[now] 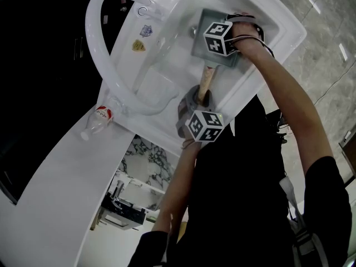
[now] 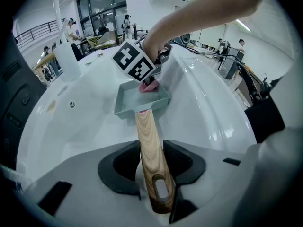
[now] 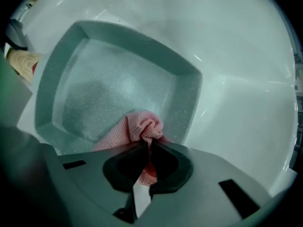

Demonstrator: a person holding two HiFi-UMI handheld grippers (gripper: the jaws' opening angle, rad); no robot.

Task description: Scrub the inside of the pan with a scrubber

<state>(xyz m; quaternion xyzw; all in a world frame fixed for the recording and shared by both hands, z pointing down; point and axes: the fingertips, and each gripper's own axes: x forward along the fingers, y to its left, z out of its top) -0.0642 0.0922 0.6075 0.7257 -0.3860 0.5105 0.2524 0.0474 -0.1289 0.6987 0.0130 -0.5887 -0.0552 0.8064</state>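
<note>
- The pan (image 1: pixel 199 42), grey and square, sits down in the white sink (image 1: pixel 167 57), about the middle of the bowl in the head view.
- Its wooden handle (image 1: pixel 204 83) runs from the pan toward 6 o'clock, out to the sink's near rim.
- The left claw (image 2: pixel 147 161) is clenched on that handle close to its end. The wood is pinched between both dark pads, and the hanging hole sits just below them.
- The right claw (image 3: pixel 147 148) points steeply down into the pan and grasps the scrubber (image 3: pixel 140 126), a pink mesh cloth. A bunched fold sticks out past the tips and a strip is caught between the pads.
- In the right gripper view the scrubber lies against the pan's speckled floor at about 5 o'clock, near the wall on that side.
- From the left gripper view, a bit of pink shows under the right claw's marker cube, at the pan's far edge, around 12 o'clock.
- A white hose (image 1: pixel 97 43) arcs round the sink's side from 11 o'clock to 7 o'clock.
- A clear bottle (image 1: pixel 97 120) with a red label lies on its side on the white counter (image 1: pixel 55 193), at the sink's 8 o'clock, just beside its corner.
</note>
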